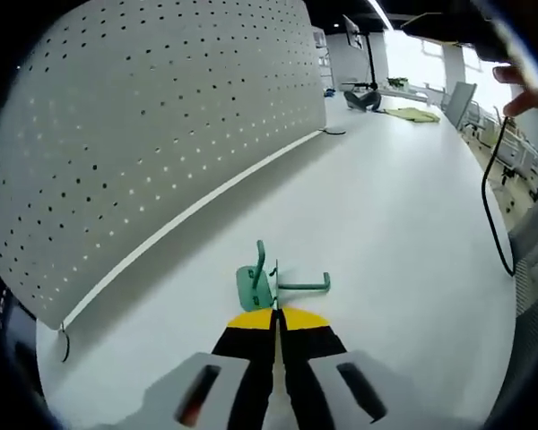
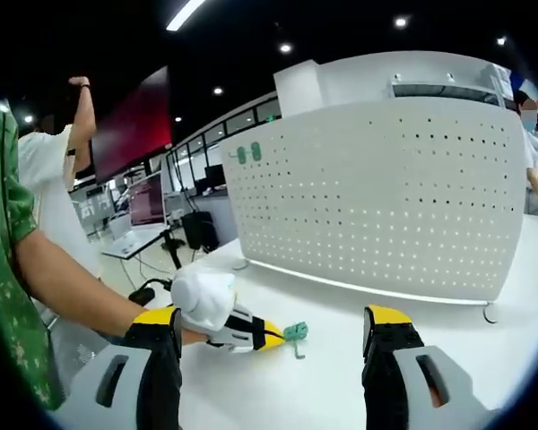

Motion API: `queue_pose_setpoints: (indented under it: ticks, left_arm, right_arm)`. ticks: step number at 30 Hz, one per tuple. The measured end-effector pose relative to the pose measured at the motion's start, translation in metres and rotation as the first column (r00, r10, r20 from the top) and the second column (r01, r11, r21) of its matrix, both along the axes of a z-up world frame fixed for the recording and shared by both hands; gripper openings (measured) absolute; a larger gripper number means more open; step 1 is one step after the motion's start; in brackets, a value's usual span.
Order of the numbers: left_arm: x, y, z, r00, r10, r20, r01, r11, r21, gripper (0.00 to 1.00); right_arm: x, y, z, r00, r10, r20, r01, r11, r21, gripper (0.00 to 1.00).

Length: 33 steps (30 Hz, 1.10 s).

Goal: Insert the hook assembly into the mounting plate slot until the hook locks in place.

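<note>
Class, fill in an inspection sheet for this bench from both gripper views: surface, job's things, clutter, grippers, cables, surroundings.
Surface: white table, bare around the work.
Job's things: green hook lying on the table; white pegboard standing upright behind it.
Clutter: nothing seen near the hook.
Grippers: left gripper shut, tips at the hook; right gripper open, held apart from it.
Cables: black cable hanging at the table edge.
Surroundings: monitors, desks, ceiling lights, people standing.

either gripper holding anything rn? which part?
Left gripper is shut on the green hook, pinching the base plate's near edge. Right gripper is open, holding nothing.
</note>
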State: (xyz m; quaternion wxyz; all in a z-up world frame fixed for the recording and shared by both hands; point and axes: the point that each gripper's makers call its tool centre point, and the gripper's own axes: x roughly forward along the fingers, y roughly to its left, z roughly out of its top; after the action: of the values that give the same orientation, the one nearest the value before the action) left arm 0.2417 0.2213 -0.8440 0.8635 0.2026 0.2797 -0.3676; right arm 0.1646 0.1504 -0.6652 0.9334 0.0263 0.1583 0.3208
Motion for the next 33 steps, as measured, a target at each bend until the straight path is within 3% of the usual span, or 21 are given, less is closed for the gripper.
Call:
queue_pose_setpoints:
  ticks: [9, 11, 20, 23, 26, 27, 32, 33]
  left_arm:
    - [-0.008, 0.006, 0.009, 0.998, 0.035, -0.053, -0.040, 0.995, -0.090, 0.01]
    - [-0.012, 0.004, 0.008, 0.994, 0.052, -0.100, -0.066, 0.988, -0.138, 0.01]
    - [-0.018, 0.009, 0.021, 0.979, 0.100, -0.176, -0.144, 0.955, -0.258, 0.01]
    - [-0.019, 0.009, 0.032, 0.967, 0.121, -0.224, -0.193, 0.922, -0.336, 0.01]
    - [-0.020, 0.012, 0.041, 0.963, 0.124, -0.241, -0.211, 0.902, -0.376, 0.01]
    - [-0.021, 0.011, 0.047, 0.957, 0.128, -0.262, -0.231, 0.881, -0.413, 0.01]
    - [-0.024, 0.017, 0.062, 0.943, 0.126, -0.308, -0.271, 0.828, -0.491, 0.01]
    - [-0.026, 0.018, 0.067, 0.937, 0.125, -0.325, -0.286, 0.809, -0.513, 0.01]
  right_arm:
    - [-0.001, 0.003, 0.003, 1.000, 0.009, 0.007, -0.009, 1.000, 0.000, 0.85]
    - [-0.001, 0.005, 0.004, 1.000, 0.013, 0.008, -0.013, 1.000, -0.002, 0.85]
    - [-0.003, 0.007, 0.008, 1.000, 0.023, 0.015, -0.022, 1.000, -0.009, 0.85]
    - [-0.004, 0.009, 0.010, 0.999, 0.028, 0.018, -0.028, 1.000, -0.010, 0.85]
    - [-0.004, 0.010, 0.012, 0.999, 0.032, 0.022, -0.032, 0.999, -0.012, 0.85]
    - [-0.004, 0.011, 0.012, 0.999, 0.033, 0.024, -0.033, 0.999, -0.014, 0.85]
    - [-0.005, 0.012, 0.017, 0.999, 0.037, 0.034, -0.036, 0.999, -0.014, 0.85]
    - [-0.005, 0.012, 0.018, 0.999, 0.037, 0.036, -0.037, 0.999, -0.014, 0.85]
